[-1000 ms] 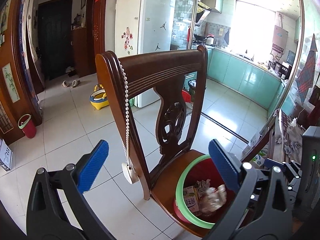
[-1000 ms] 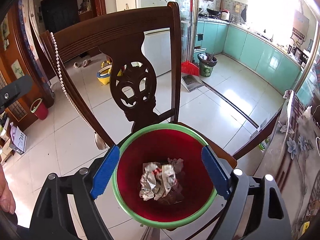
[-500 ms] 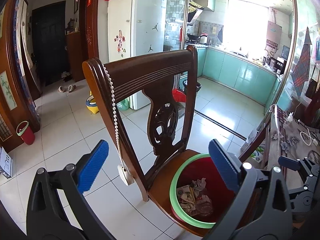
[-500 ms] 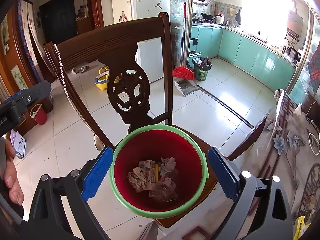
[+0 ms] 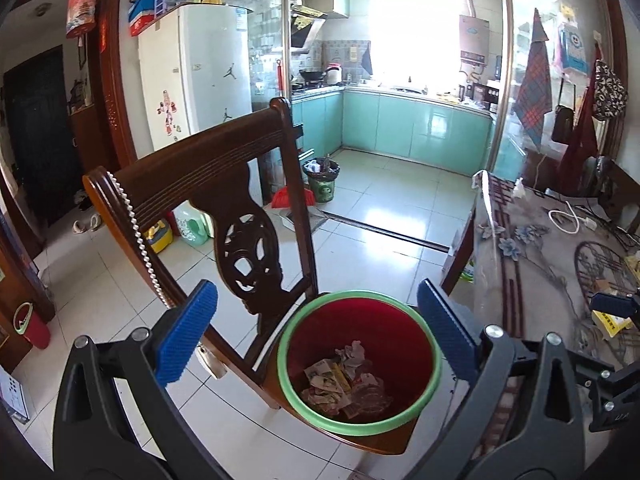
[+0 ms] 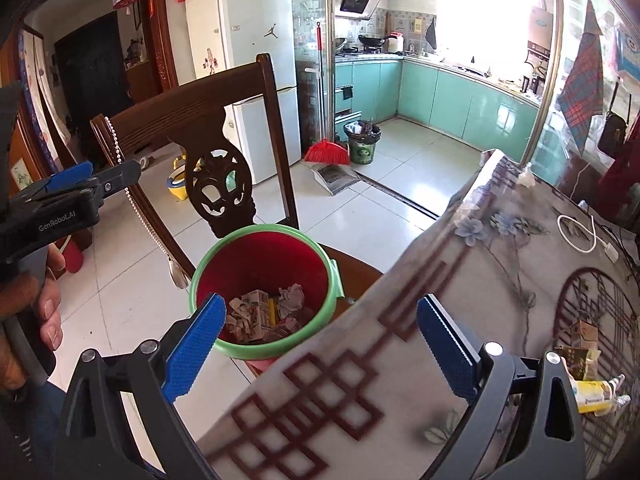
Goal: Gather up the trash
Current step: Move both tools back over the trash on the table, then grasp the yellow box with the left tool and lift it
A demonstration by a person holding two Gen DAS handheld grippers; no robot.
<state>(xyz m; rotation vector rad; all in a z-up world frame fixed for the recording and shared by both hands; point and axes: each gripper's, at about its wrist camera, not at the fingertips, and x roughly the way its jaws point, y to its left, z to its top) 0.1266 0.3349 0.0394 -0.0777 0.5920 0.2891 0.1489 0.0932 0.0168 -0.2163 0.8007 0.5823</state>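
Blue-padded right hand-held gripper (image 6: 316,340), wide open and empty, has left the bin (image 6: 264,288).

Left gripper (image 5: 316,332): jaws spread wide, blue pads at 9 and 3 o'clock of its own view, nothing between them, pointing obliquely downward. Right gripper (image 6: 316,340): jaws likewise wide apart and empty, pitched downward. In the right wrist view the left gripper lies at 9 o'clock, with the person's hand (image 6: 34,304) wrapped around its handle.
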